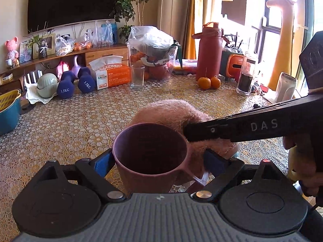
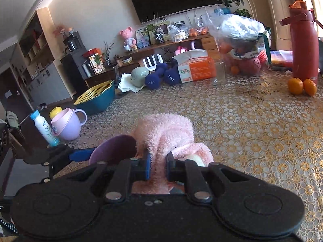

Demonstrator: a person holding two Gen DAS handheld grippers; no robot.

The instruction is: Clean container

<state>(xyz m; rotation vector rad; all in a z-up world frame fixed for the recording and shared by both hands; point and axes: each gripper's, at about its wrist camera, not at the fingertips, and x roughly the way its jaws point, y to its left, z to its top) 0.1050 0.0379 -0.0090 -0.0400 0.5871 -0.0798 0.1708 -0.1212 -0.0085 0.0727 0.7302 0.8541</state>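
A purple cup [image 1: 150,153] stands upright between the blue pads of my left gripper [image 1: 159,159], which is shut on it. Just behind and right of the cup lies a fluffy pink cloth [image 1: 177,113]. My right gripper [image 1: 188,131] reaches in from the right, its black finger against the cloth at the cup's rim. In the right wrist view my right gripper [image 2: 158,166] is shut on the pink cloth [image 2: 167,133], which bunches up ahead of the fingers. The purple cup [image 2: 114,148] shows to the left, with the left gripper's blue pad [image 2: 81,154] beside it.
The patterned tablecloth [image 1: 80,125] carries two blue dumbbells [image 1: 75,81], a tissue box [image 1: 111,72], a clear glass [image 1: 137,76], a red flask [image 1: 209,51] with two oranges [image 1: 210,82], and a dark jar [image 1: 245,74]. A lilac mug [image 2: 67,124], a small bottle [image 2: 43,128] and a blue basin [image 2: 97,96] sit at the left.
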